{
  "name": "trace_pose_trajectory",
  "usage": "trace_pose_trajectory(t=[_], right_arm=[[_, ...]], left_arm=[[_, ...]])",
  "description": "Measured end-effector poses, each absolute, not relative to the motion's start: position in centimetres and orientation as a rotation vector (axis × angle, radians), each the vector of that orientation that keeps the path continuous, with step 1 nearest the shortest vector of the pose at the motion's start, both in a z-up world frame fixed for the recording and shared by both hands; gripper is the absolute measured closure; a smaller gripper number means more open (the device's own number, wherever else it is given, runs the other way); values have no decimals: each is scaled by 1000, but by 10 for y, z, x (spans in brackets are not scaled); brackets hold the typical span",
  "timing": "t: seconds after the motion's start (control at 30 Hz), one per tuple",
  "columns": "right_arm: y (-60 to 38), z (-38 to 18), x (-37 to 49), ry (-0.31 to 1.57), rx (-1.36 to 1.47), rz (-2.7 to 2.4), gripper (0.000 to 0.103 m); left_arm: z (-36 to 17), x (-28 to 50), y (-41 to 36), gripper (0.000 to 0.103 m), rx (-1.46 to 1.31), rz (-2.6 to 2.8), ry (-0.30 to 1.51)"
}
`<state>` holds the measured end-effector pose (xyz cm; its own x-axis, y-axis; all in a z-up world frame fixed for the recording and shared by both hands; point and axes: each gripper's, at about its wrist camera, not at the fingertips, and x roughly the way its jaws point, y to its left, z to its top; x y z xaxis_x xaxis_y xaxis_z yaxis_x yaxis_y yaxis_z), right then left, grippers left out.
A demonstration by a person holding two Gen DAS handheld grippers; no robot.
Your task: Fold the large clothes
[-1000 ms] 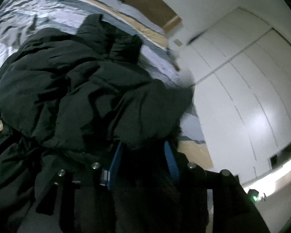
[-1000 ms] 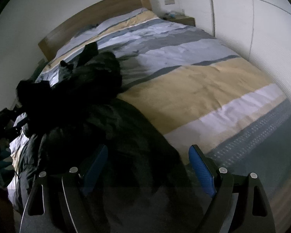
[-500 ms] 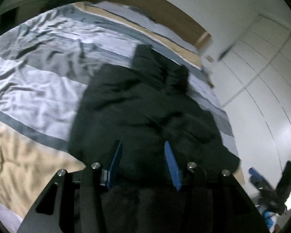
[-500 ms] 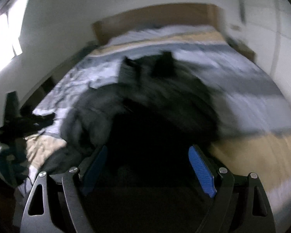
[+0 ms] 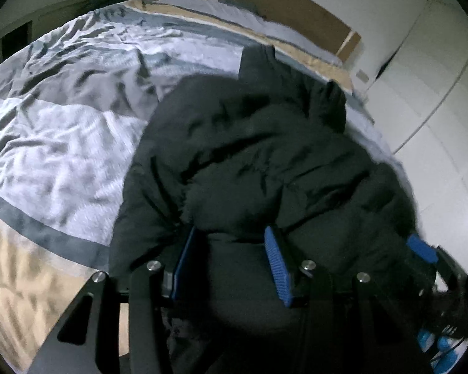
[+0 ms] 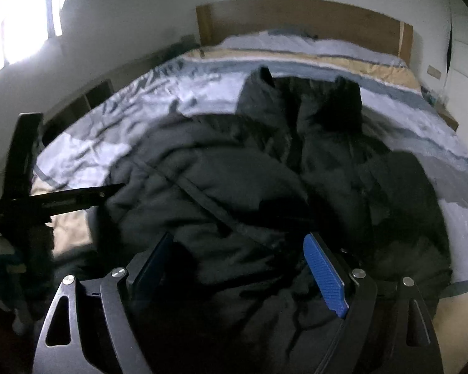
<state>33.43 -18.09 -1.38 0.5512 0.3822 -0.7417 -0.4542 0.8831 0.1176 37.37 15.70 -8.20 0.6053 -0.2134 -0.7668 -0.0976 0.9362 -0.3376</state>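
Note:
A large black padded jacket [image 5: 265,155] lies crumpled on the striped bed, its collar end toward the headboard; it also fills the middle of the right wrist view [image 6: 249,187]. My left gripper [image 5: 231,258] has its blue pads closed on a thick bunch of the jacket's near edge. My right gripper [image 6: 243,268] stands open, its jaws wide apart over the near jacket fabric, which bulges up between the pads. The right gripper's blue pad shows in the left wrist view [image 5: 421,247], at the jacket's right side. The left gripper's black frame shows in the right wrist view [image 6: 31,199].
The bed has a grey, white and tan striped duvet [image 5: 62,131] and a wooden headboard [image 6: 302,21]. White wardrobe doors [image 5: 436,99] stand to the right. A bright window [image 6: 18,25] and a dark shelf unit [image 6: 87,99] are on the left.
Both grippers swung round to face the headboard. The jacket now lies more spread out along the bed. The left gripper still holds its near edge; the right stays open.

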Motion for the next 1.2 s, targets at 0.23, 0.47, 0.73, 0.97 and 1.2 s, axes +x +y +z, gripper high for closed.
trace_pose_trajectory(t=[0.23, 0.47, 0.73, 0.97, 1.2], right_arm=[[-215, -35, 333, 897, -74, 502, 22], [-235, -25, 316, 924, -92, 420, 22], [-255, -6, 281, 938, -110, 343, 22], [-270, 7, 245, 934, -70, 336, 21], [-289, 19, 209, 930, -26, 314, 21]], left_arm=[[-92, 365, 158, 59, -361, -37, 956], [-63, 326, 146, 59, -310, 30, 941], [-44, 267, 128, 59, -289, 62, 921], [-27, 211, 117, 59, -274, 122, 891], [7, 155, 101, 59, -202, 166, 815]])
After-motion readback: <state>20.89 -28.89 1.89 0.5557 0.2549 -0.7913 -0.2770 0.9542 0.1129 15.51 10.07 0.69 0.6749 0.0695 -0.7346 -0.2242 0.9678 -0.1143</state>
